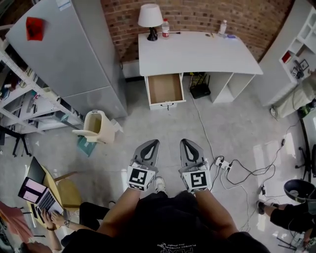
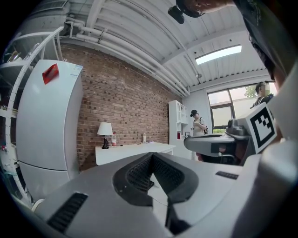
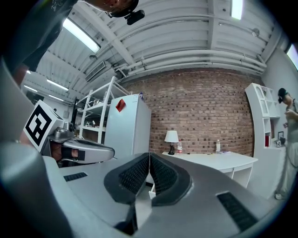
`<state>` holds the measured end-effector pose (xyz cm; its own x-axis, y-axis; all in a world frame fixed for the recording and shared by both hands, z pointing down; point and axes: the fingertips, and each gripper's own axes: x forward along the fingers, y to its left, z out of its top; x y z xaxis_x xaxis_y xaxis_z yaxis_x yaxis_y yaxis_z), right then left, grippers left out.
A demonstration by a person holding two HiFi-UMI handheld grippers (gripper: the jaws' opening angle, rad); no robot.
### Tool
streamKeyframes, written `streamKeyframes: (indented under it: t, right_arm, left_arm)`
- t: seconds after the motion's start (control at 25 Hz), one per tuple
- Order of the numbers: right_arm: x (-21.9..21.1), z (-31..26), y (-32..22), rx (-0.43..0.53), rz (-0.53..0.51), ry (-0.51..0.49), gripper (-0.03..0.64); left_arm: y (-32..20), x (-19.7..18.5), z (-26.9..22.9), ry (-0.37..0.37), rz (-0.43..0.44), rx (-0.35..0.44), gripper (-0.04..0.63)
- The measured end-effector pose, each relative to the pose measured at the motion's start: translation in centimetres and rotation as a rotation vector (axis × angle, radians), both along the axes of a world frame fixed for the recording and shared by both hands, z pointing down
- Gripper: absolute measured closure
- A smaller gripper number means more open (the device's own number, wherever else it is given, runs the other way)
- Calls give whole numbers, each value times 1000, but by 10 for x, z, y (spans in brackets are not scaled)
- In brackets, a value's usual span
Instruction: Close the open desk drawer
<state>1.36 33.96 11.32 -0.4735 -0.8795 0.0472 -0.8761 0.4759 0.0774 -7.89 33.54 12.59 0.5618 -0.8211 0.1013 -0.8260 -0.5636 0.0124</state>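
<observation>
We hold the left gripper [image 1: 155, 142] and right gripper [image 1: 184, 141] clenched and empty at lower centre, well short of the desk [image 1: 197, 52] at upper centre. Its drawer [image 1: 165, 89] juts open at the desk's left: white front, bare brown inside. We should step closer, then push the front squarely.

Setting: you stand in a loft-style workroom furnished as a home office.

Evidence:
- Straight ahead of your left tongs [image 1: 155, 143] and right tongs [image 1: 184, 142], a white surface [image 1: 197, 57] with a lamp [image 1: 150, 17] sits against a bare brick wall [image 1: 212, 12].
- Ahead-left of the left tongs are a fridge [image 1: 74, 54] and open metal shelving [image 1: 22, 106].
- Ahead-right of the right tongs is a white shelf unit [image 1: 296, 47].
- Just right of the right tongs lies a power strip [image 1: 222, 163] with loose cables.
- Behind-left of the left tongs, someone is using a laptop [image 1: 37, 192].
- Overhead are exposed pipes [image 3: 186, 58] and tube lights [image 3: 81, 35].
</observation>
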Motion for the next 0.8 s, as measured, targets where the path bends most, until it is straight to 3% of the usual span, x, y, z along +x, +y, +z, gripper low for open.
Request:
streamKeyframes:
  t: [0.8]
  right_arm:
    - [32,12,-105,-9,-48,-31,588]
  left_arm:
    - [-101,42,6,-38,-42,0,588]
